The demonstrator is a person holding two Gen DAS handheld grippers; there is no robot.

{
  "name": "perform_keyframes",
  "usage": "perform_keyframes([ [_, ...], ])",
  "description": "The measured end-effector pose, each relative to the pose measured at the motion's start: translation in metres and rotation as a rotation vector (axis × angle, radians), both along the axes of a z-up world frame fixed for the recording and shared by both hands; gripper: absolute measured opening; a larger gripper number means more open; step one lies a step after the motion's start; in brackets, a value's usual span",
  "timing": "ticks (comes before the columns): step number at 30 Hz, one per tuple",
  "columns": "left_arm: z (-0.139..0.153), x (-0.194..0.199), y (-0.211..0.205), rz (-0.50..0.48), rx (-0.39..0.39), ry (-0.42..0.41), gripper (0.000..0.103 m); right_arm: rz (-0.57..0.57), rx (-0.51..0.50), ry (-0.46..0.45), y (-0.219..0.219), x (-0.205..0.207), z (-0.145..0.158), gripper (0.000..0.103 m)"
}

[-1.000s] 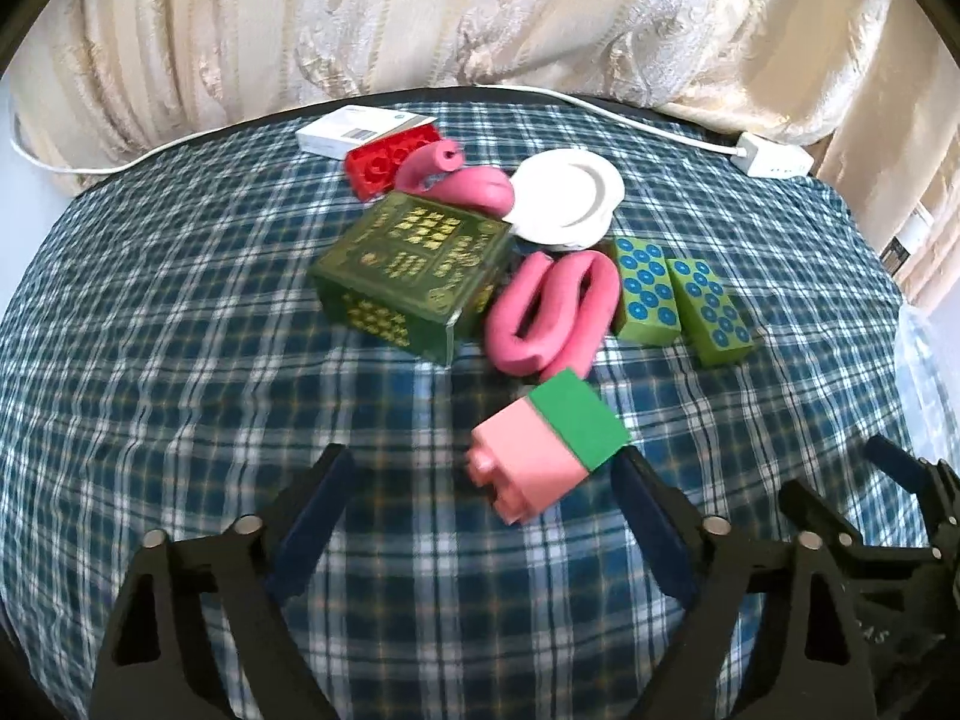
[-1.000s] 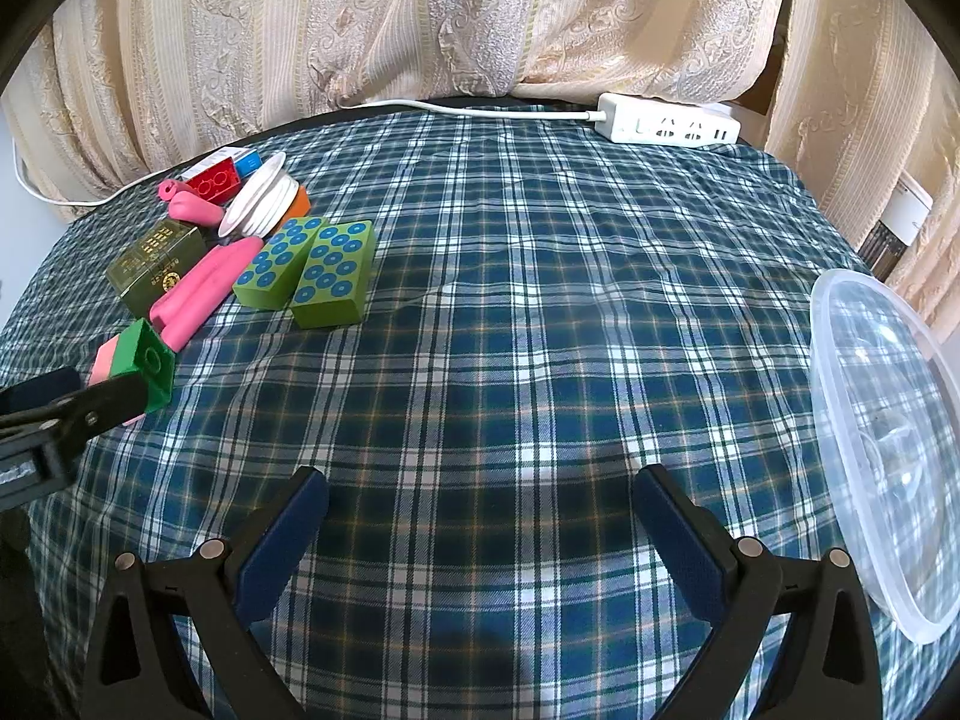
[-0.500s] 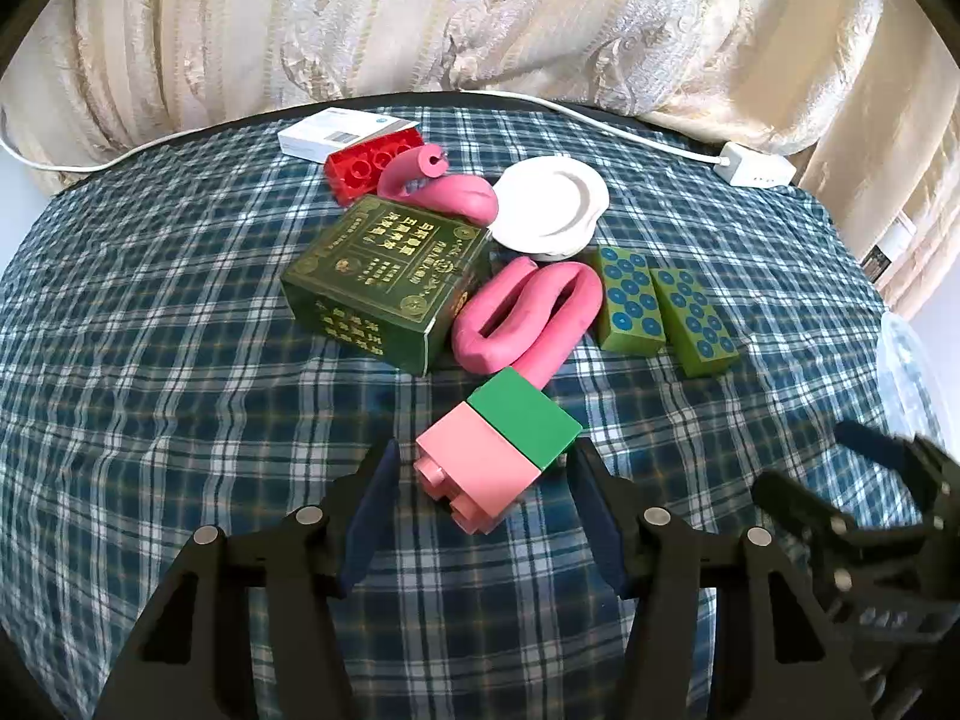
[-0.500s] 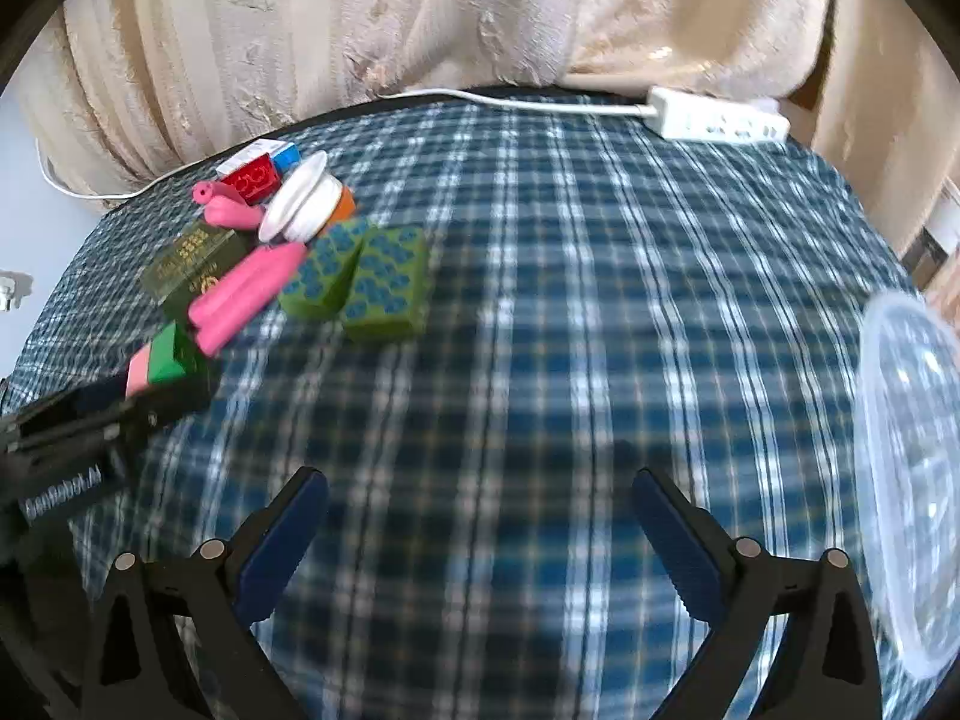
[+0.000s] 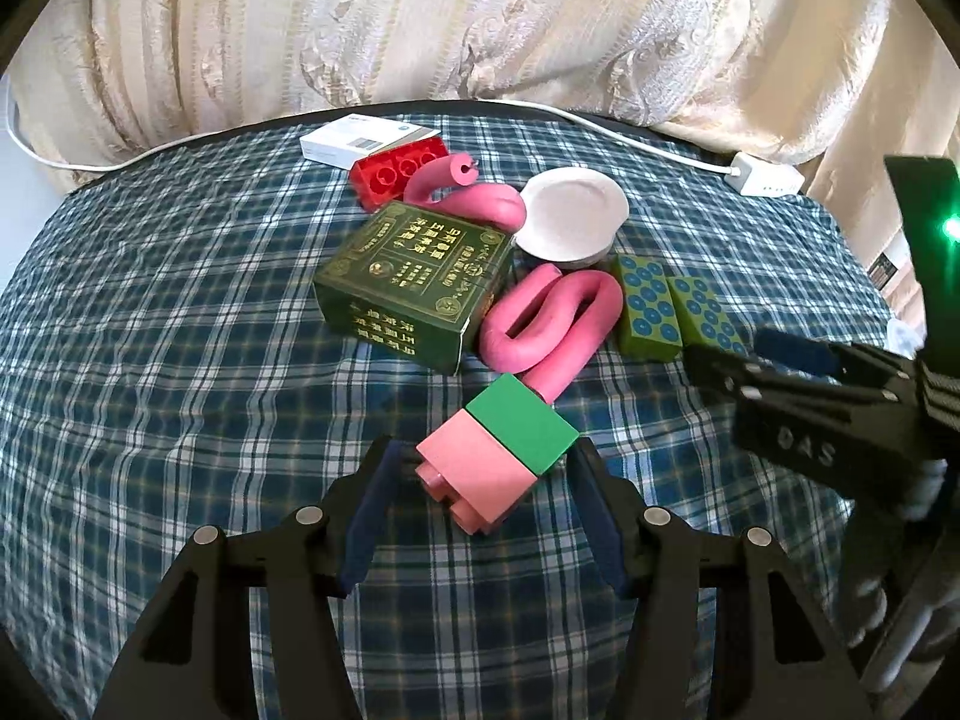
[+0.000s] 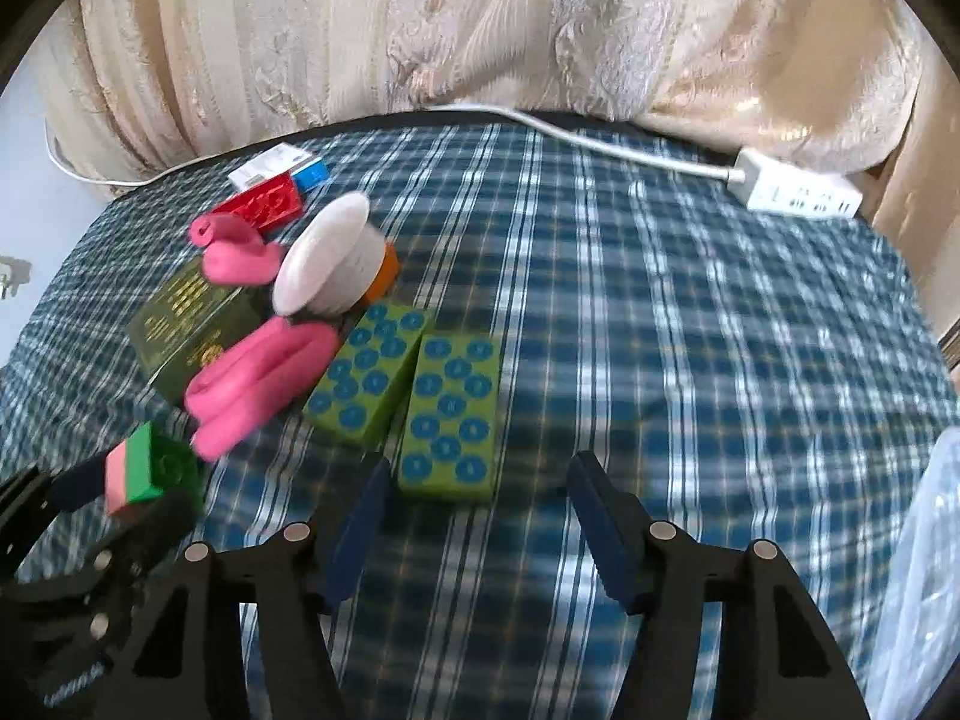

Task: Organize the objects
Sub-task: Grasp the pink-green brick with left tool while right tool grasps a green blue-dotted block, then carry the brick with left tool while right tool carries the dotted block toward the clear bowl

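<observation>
While left gripper [image 5: 483,495] clamps pink-green block [image 5: 498,456], right gripper [image 6: 474,501] closing, empty

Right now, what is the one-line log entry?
left claw: shut on pink-green block | right claw: closing, empty, near dotted green block

A blue-and-white plaid cloth [image 6: 660,330] covers the round counter. Cream patterned curtains [image 5: 480,24] hang behind its far edge. A white power strip [image 6: 798,195] lies far right, its cable [image 5: 630,138] trailing left along the edge.
</observation>
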State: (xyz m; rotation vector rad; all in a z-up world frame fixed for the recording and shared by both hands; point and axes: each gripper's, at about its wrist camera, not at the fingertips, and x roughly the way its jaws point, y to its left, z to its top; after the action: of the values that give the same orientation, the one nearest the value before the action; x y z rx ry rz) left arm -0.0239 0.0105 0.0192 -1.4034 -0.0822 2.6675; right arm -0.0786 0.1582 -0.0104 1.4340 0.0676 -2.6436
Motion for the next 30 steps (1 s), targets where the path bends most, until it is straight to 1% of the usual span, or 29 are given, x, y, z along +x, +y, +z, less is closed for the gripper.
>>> perform_keyframes([
  [2,0.001,0.001,0.001,0.000,0.002,-0.001,0.059,-0.002,-0.004,0.005,0.000,-0.003,0.000,0.062],
  [4,0.000,0.001,0.003,0.001,0.005,-0.003,0.059,-0.008,0.011,0.017,-0.001,-0.005,-0.001,0.054],
  [8,-0.002,-0.002,0.002,0.010,0.019,-0.021,0.060,-0.002,0.026,0.040,-0.001,-0.004,-0.001,0.046],
  [10,-0.002,-0.003,0.001,0.010,0.028,-0.025,0.061,-0.005,0.028,0.047,0.001,-0.003,0.000,0.040],
  [16,-0.004,-0.006,0.003,0.004,0.038,-0.025,0.066,-0.033,0.013,0.055,0.012,0.007,0.001,0.032],
  [23,-0.005,-0.010,0.005,0.007,0.020,-0.010,0.066,-0.065,-0.017,0.063,0.021,0.019,0.002,0.032],
  [24,-0.005,-0.011,0.005,0.004,0.017,-0.006,0.064,-0.067,-0.020,0.064,0.022,0.020,0.002,0.032],
  [26,-0.006,-0.012,0.004,0.002,0.005,0.005,0.056,-0.069,-0.024,0.066,0.023,0.023,0.002,0.032],
  [27,-0.006,-0.012,0.004,0.001,0.001,0.010,0.050,-0.071,-0.029,0.066,0.024,0.025,0.002,0.032],
  [30,-0.006,-0.012,0.003,-0.003,0.009,0.012,0.050,-0.079,-0.046,0.064,0.028,0.032,0.002,0.032],
])
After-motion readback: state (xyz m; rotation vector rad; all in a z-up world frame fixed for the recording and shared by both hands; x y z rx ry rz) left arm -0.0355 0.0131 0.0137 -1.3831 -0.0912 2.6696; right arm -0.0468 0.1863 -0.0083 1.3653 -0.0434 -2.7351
